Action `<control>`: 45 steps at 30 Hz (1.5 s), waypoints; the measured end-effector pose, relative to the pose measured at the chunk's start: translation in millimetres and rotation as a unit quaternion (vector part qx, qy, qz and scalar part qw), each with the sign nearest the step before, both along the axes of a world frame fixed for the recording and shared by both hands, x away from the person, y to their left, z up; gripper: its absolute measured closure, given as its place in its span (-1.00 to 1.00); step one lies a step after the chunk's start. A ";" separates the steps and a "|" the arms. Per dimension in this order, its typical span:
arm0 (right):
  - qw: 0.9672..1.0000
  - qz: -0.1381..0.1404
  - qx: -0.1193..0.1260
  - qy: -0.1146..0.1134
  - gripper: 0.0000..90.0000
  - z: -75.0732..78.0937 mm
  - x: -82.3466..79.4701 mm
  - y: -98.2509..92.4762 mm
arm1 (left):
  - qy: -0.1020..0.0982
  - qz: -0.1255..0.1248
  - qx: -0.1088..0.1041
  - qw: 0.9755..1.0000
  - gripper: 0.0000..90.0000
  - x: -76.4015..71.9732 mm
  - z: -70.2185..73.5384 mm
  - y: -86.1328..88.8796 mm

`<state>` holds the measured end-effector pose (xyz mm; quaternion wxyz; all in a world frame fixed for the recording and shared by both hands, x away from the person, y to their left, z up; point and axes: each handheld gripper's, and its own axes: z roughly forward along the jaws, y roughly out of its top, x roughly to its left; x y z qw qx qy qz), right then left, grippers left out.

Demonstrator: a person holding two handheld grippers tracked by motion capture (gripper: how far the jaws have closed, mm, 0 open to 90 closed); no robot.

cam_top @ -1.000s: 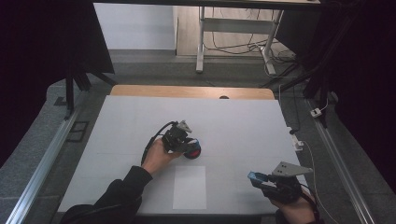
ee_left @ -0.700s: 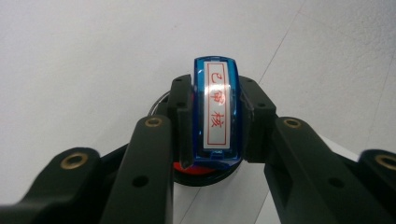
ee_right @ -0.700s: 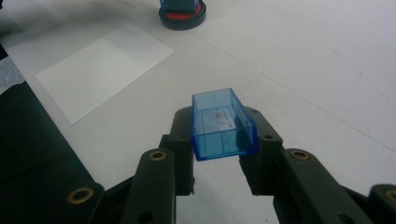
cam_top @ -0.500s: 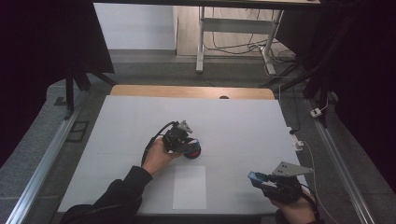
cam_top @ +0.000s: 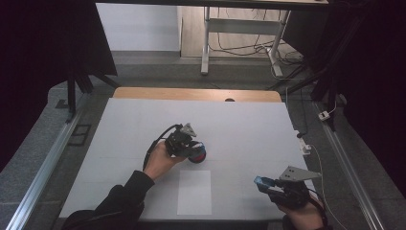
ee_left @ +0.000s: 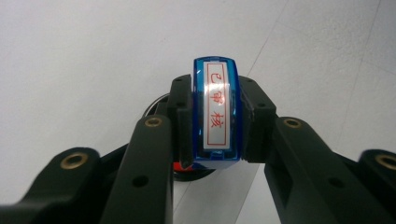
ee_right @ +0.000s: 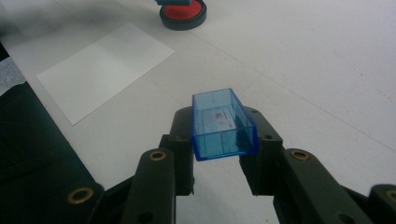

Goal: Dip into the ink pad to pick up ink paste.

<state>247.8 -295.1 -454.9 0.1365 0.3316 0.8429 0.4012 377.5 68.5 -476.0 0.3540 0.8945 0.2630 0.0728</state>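
Between my left tongs point(ee_left: 215, 140) sits the blue stamp point(ee_left: 215, 112), clamped by its sides, label with red characters facing the camera. Below its foot I see the red ink pad point(cam_top: 197, 154) on the white table point(cam_top: 249, 124); from above, stamp and pad overlap, so I judge it's pressing into the ink, though actual contact is hidden. Compared with a second ago nothing really changes: left tongs stay over the pad, same spot, same grip. I read that as a dwell to load ink, not a new step.

My right tongs point(ee_right: 219, 140) stay shut on the clear blue stamp cap point(ee_right: 223, 123), open end forward, parked off to the right, well apart from the pad. White paper sheet point(cam_top: 194, 191) lies between both tongs, nearer me, unmarked. Stamping it looks like the next step.
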 end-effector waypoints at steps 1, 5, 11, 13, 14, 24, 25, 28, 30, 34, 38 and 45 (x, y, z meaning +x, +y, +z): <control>1.000 0.000 0.000 0.000 0.51 0.0 0.0 0.0 | 0.001 -0.001 -0.004 1.000 0.56 -0.9 0.7 0.7; 1.000 0.001 0.000 0.001 0.51 0.0 0.0 0.0 | 0.000 -0.006 -0.006 1.000 0.55 -3.3 3.1 2.6; 1.000 0.001 0.001 0.001 0.51 0.1 -0.1 -0.2 | 0.001 -0.012 -0.012 1.000 0.55 -7.1 6.7 5.5; 1.000 -0.001 0.001 0.000 0.51 0.1 0.0 -0.3 | 0.001 -0.014 -0.010 1.000 0.55 -8.4 7.9 6.3; 1.000 -0.001 0.002 0.000 0.51 0.1 0.1 -0.5 | 0.000 -0.017 -0.008 1.000 0.55 -8.8 8.6 7.0; 1.000 -0.002 0.002 -0.001 0.51 0.3 -0.1 -0.7 | -0.003 -0.021 -0.024 0.999 0.55 -17.8 16.5 13.7; 1.000 -0.002 0.002 -0.001 0.51 0.3 -0.2 -0.7 | -0.003 -0.023 -0.025 0.999 0.55 -18.9 17.3 14.6; 1.000 -0.001 0.002 -0.001 0.51 0.2 -0.2 -0.6 | -0.003 -0.025 -0.027 0.999 0.55 -22.4 19.0 16.5; 1.000 -0.001 0.002 -0.001 0.51 0.3 -0.2 -0.7 | -0.002 -0.027 -0.030 0.999 0.55 -24.2 20.1 17.9; 1.000 0.000 0.003 -0.001 0.51 0.3 -0.2 -0.6 | -0.002 -0.031 -0.035 0.999 0.55 -27.8 22.5 18.9; 1.000 0.000 0.002 0.000 0.51 0.3 -0.3 -0.7 | -0.004 -0.037 -0.036 0.999 0.55 -32.1 24.7 18.8; 1.000 -0.001 0.000 0.000 0.51 0.6 -0.5 -1.0 | -0.009 -0.046 -0.037 0.998 0.55 -40.7 28.9 19.5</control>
